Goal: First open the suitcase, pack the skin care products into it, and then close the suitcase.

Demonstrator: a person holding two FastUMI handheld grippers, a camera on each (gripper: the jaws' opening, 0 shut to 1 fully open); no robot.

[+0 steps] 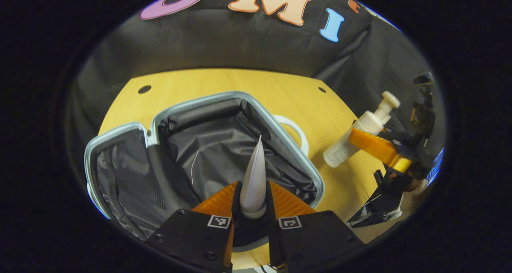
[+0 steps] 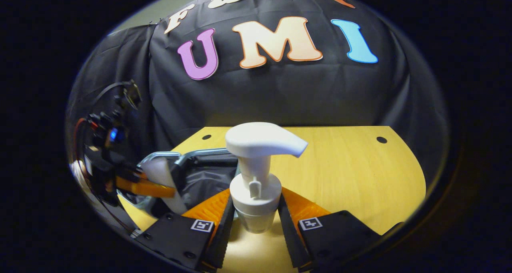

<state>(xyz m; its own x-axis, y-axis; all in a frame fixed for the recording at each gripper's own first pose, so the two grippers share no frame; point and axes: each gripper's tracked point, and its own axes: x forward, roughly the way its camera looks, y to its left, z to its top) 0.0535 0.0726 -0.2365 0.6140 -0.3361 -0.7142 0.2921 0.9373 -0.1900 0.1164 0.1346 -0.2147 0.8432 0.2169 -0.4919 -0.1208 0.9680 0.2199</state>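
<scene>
Suitcase (image 1: 208,153) lies open below the left claw (image 1: 253,201) clenching a tube (image 1: 254,181); right claw (image 2: 256,213) grips a pump bottle (image 2: 256,173); either could slip, I judge.

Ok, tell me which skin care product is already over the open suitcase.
The white tube pinched in the left gripper: it hangs above the suitcase lining. The pump bottle in the right gripper is over bare table.

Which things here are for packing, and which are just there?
For the job:
- open suitcase
- tube, pinched in the left tongs
- pump bottle, pinched in the right tongs

Just there:
- wooden table
- white ring on the table beside the suitcase
</scene>
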